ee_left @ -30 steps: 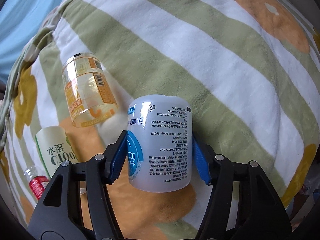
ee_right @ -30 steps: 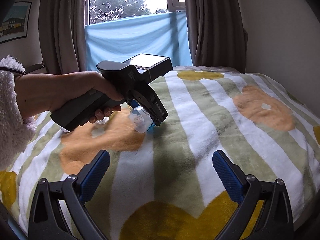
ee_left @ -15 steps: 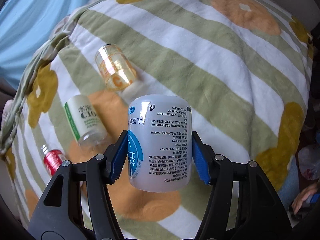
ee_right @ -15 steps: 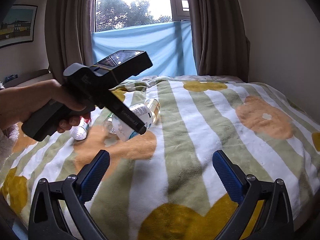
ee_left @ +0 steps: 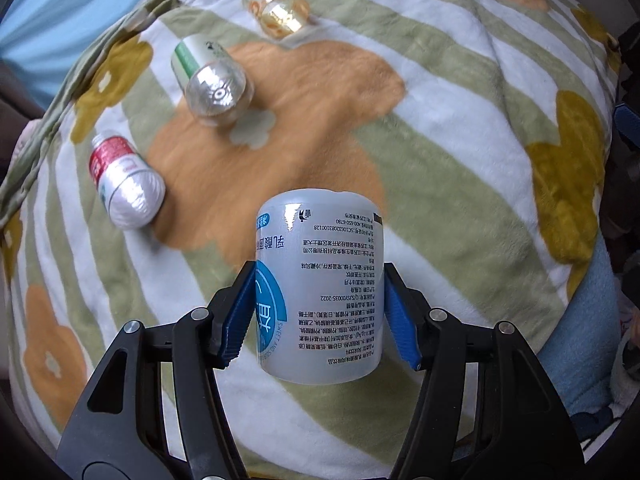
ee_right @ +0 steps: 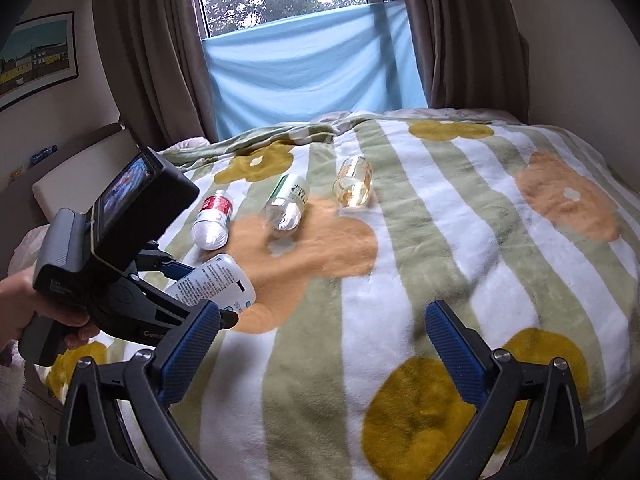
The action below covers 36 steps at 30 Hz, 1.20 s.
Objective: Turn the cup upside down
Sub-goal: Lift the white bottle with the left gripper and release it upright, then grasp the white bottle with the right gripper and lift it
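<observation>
Lifted higher above the blanket (ee_left: 460,128) than a second ago, the left gripper (ee_left: 320,308) clamps the white printed cup (ee_left: 320,292), its text inverted, while from the right view the hand (ee_right: 28,304) tilts it sideways and the right gripper (ee_right: 320,344) hangs open, empty.

Three bottles (ee_right: 284,208) lie side by side on the blanket (ee_right: 460,240).

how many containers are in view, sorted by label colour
blue-label cup, held in the left gripper: 1
red-label bottle: 1
green-label bottle: 1
orange-label jar: 1
total: 4
</observation>
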### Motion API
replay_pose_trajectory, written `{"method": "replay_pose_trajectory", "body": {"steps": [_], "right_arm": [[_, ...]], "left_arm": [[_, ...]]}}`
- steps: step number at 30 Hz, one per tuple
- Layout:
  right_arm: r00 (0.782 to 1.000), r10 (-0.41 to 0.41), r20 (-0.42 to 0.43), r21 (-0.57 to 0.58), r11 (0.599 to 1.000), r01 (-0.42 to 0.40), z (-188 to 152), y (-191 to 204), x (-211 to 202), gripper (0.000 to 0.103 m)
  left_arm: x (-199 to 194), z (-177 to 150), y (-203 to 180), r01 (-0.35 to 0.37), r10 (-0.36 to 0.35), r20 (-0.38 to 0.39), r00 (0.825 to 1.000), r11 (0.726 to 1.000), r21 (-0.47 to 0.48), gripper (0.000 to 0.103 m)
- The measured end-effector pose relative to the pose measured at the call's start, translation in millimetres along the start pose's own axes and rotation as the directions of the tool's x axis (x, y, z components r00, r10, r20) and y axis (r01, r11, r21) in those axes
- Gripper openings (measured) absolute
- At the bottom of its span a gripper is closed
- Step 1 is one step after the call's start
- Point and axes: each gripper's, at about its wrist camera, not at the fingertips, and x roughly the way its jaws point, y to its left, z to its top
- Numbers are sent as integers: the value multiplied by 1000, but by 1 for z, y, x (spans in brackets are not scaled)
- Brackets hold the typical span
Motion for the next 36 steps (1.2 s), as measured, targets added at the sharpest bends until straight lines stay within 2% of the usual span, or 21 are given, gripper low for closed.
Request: {"method": "replay_pose_trajectory", "body": {"steps": [5, 10, 12, 13, 14, 19, 21, 24, 27, 28, 30, 34, 36], "right_arm": [[999, 44, -32, 11, 999, -44, -10, 13, -1, 103], [998, 45, -32, 19, 999, -44, -10, 14, -8, 103], [999, 39, -34, 25, 999, -38, -8, 12, -9, 103], [999, 39, -37, 29, 999, -38, -6, 11, -9, 103], [998, 41, -40, 34, 999, -40, -5, 11, -9, 103], [996, 71, -51, 35, 997, -69, 5, 14, -9, 103], [988, 136, -72, 56, 990, -132, 17, 16, -6, 103], [955, 271, -125, 154, 956, -251, 38, 18, 7, 103], [891, 405, -204, 321, 888, -330, 51, 20, 37, 103], [867, 437, -241, 387, 862, -328, 52, 21, 52, 103], [834, 454, -313, 465, 839, -282, 49, 28, 77, 103], [784, 471, -404, 567, 801, -189, 31, 36, 124, 103], [770, 469, -432, 593, 791, -149, 21, 40, 141, 103]], "left_arm": [[16, -7, 4, 15, -15, -6, 1000, 999, -29, 57], [13, -10, 9, 49, -48, 44, 998, 999, -22, 60], [10, -13, 14, 50, -47, 50, 998, 997, -53, 81], [7, -16, 17, 48, -44, 64, 997, 997, -66, 97], [3, -20, 20, 48, -42, 83, 996, 996, -77, 102], [-18, -47, 39, 89, -66, 143, 988, 983, -162, 102], [-26, -64, 46, 96, -61, 173, 983, 975, -199, 102], [-39, -85, 58, 102, -46, 218, 975, 963, -249, 102], [-49, -102, 65, 127, -53, 257, 965, 952, -278, 102], [-51, -106, 67, 132, -54, 264, 963, 949, -286, 102], [-55, -117, 71, 139, -53, 276, 960, 943, -302, 102], [-55, -135, 77, 147, -46, 293, 955, 932, -332, 102], [-52, -142, 80, 151, -50, 288, 956, 928, -340, 102]]}}
